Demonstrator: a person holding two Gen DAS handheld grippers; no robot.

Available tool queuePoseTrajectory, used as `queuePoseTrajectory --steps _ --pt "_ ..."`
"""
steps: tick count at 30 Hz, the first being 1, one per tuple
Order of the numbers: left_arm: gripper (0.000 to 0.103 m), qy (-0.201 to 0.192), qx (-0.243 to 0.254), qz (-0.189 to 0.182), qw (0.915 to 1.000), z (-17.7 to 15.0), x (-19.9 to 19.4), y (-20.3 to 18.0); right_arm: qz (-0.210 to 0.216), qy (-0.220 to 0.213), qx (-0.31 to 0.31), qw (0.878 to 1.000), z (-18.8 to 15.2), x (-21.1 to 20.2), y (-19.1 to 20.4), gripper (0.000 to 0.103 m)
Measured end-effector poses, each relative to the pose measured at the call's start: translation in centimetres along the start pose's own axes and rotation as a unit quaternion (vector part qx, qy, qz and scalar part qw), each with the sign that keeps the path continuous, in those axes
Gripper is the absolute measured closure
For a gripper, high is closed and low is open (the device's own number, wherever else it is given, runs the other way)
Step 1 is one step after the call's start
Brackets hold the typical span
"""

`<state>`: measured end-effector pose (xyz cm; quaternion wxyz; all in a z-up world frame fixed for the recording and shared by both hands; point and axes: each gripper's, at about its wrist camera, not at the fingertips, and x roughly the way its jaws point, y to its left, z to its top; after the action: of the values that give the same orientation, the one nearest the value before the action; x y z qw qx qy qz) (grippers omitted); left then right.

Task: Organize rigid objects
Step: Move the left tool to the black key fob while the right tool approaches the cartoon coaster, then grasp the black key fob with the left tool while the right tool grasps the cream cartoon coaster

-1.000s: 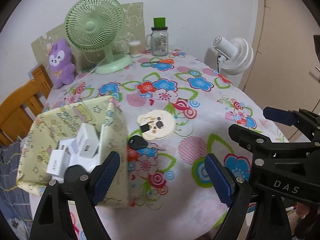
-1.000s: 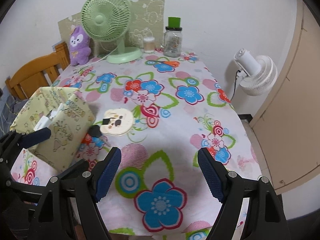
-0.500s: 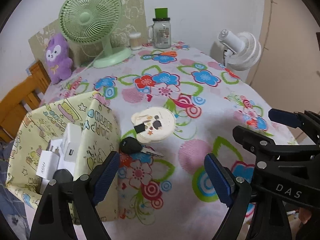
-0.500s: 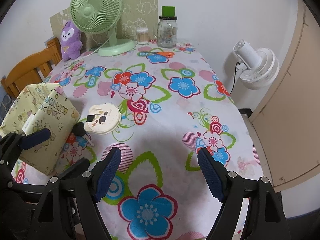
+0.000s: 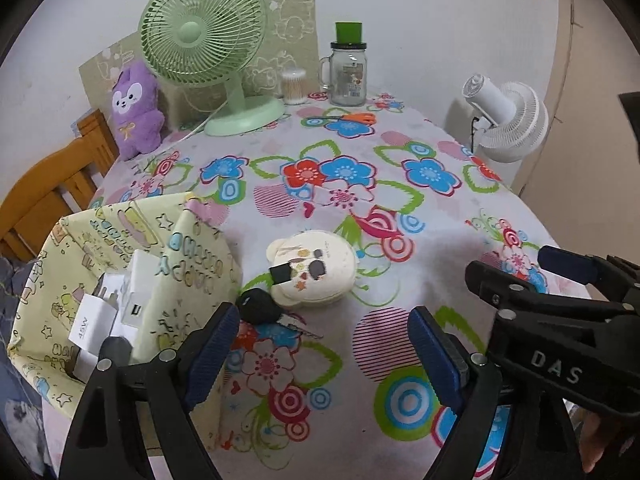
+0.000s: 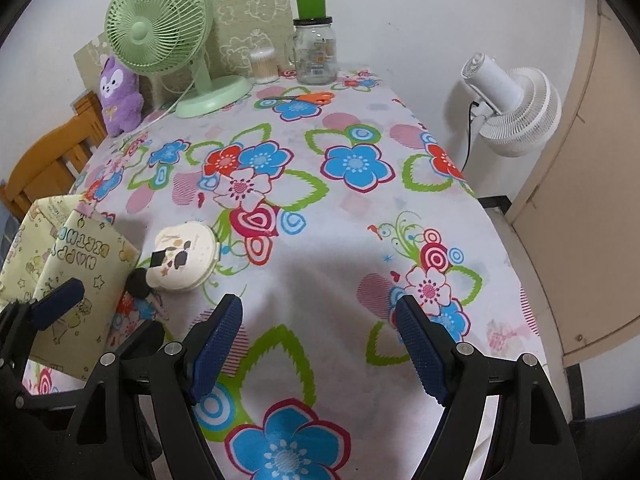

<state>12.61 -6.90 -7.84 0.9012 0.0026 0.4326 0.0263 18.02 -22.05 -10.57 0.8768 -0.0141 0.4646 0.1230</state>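
Observation:
A cream bear-shaped round case [image 5: 312, 266] lies on the flowered tablecloth [image 5: 400, 208], and a black car key [image 5: 258, 310] touches its near left side. Left of them stands a yellow cartoon-print gift bag [image 5: 120, 240] with white chargers [image 5: 96, 320] inside. My left gripper [image 5: 324, 356] hangs open just in front of the key and case, with nothing between its fingers. My right gripper [image 6: 320, 344] is open over bare cloth to the right of the case [image 6: 184, 256] and key [image 6: 138, 282]. Orange scissors [image 6: 304, 99] lie at the far end.
At the back stand a green desk fan [image 5: 204, 32], a purple plush toy [image 5: 134, 112], a cotton swab tub [image 5: 294, 86] and a glass jar with a green lid [image 5: 348, 72]. A white fan [image 5: 508, 120] stands off the right edge, and a wooden chair [image 5: 44, 196] on the left.
Both grippers have come forward and lower over the table, so the case and key look nearer. Both sets of jaws stay wide apart.

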Motion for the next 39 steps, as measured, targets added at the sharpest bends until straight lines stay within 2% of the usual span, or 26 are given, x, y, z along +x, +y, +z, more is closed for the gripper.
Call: queuePoseTrajectory --steps 3,8,14,16,23,27,32,39 --pt "0.017 0.013 -0.002 -0.027 0.9995 0.0 0.2 -0.6 -0.01 0.0 -0.004 1.0 0.0 0.2 -0.5 0.022" --pt "0.017 0.03 -0.003 -0.029 0.9991 -0.3 1.6 -1.2 -0.026 0.006 -0.016 1.0 -0.2 0.8 -1.2 0.022" --pt "0.018 0.05 -0.027 -0.023 0.9981 -0.8 3.4 -0.3 -0.014 0.02 -0.022 0.999 -0.5 2.0 -1.0 0.021" --pt "0.022 0.053 -0.032 -0.021 0.9979 -0.9 3.8 0.2 -0.009 0.022 -0.026 0.999 -0.5 2.3 -0.6 0.022" --pt "0.051 0.063 -0.049 -0.018 0.9967 -1.2 4.9 1.9 0.004 0.027 -0.052 0.998 0.0 3.7 2.0 0.021" --pt "0.056 0.058 -0.048 -0.004 0.9972 -1.4 5.0 2.4 0.014 0.025 -0.073 0.997 0.3 4.3 3.9 0.021" --pt "0.056 0.066 -0.075 -0.001 0.995 -1.2 5.8 4.2 0.031 0.027 -0.085 0.996 0.8 5.0 5.8 0.021" --pt "0.054 0.065 -0.083 -0.005 0.9944 -0.9 6.0 5.1 0.047 0.029 -0.098 0.994 1.6 5.9 8.0 0.021"
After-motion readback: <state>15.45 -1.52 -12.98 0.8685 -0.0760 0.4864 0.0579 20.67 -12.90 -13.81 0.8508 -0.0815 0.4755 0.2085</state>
